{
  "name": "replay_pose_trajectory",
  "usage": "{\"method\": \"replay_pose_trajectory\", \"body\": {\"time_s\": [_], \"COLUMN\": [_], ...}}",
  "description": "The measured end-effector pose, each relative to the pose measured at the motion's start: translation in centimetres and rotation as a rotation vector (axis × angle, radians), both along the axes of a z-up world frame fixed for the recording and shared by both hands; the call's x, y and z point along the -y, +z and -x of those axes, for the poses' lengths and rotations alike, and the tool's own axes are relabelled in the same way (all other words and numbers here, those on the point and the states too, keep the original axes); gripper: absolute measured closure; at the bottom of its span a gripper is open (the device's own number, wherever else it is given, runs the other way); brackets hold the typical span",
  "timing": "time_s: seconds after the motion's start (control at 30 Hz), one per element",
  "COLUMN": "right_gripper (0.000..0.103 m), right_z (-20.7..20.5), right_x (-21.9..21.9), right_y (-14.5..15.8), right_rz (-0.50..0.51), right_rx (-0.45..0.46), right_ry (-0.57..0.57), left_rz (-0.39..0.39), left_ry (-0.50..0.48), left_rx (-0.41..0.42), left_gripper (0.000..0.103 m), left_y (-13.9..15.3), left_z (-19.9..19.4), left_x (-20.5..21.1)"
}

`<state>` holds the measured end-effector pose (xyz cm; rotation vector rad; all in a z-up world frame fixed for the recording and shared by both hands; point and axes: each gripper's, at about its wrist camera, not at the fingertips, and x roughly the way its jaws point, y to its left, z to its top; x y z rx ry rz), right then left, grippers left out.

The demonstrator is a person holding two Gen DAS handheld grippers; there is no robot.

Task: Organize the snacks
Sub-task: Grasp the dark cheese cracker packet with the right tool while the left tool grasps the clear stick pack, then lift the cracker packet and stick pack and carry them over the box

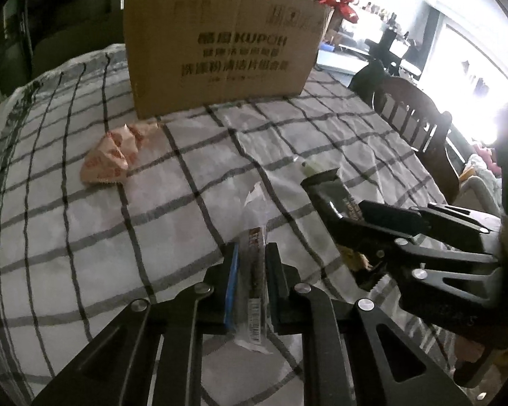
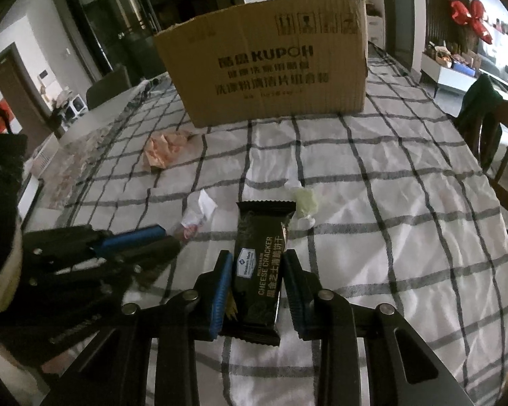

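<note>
My left gripper [image 1: 250, 253] is shut on a thin snack stick in a clear wrapper [image 1: 254, 270], just above the checked tablecloth. My right gripper [image 2: 257, 260] is shut on a black cheese cracker pack [image 2: 259, 270], also low over the cloth; it shows in the left wrist view [image 1: 332, 193] too. A brown cardboard box [image 1: 220, 50], seen too in the right wrist view [image 2: 271, 67], stands at the far side of the table. A crumpled orange-and-white snack packet [image 1: 110, 157] lies in front of the box to the left. A pale green wrapped sweet [image 2: 306, 203] lies just past the cracker pack.
The table has a white cloth with dark checks [image 1: 84, 237]. A wooden chair [image 1: 420, 118] stands at the right edge, another chair with a dark garment [image 2: 491, 128] further along. The left gripper's arm [image 2: 84, 253] lies close to my right gripper's left.
</note>
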<state>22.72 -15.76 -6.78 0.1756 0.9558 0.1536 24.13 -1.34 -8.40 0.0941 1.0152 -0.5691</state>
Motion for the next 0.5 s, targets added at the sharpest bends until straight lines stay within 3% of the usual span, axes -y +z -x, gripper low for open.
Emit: {"method": "replay_pose_trajectory", "body": {"time_s": [0.2,0.5], "right_gripper": [0.071,0.072], "right_z": [0.0,0.1], "right_x": [0.1,0.5], "right_y": [-0.1,-0.5], "right_rz": [-0.018,-0.042], "right_rx": [-0.001,-0.016], "right_ry": [0.005,0.000], "left_rz": [-0.023,-0.033], "left_ry": [0.013,0.019], "left_rx": [-0.019,-0.012], "left_gripper": [0.079,0.083], "left_y": [-0.9,-1.3], "left_z": [-0.2,-0.2], "left_x": [0.4,1.0]}}
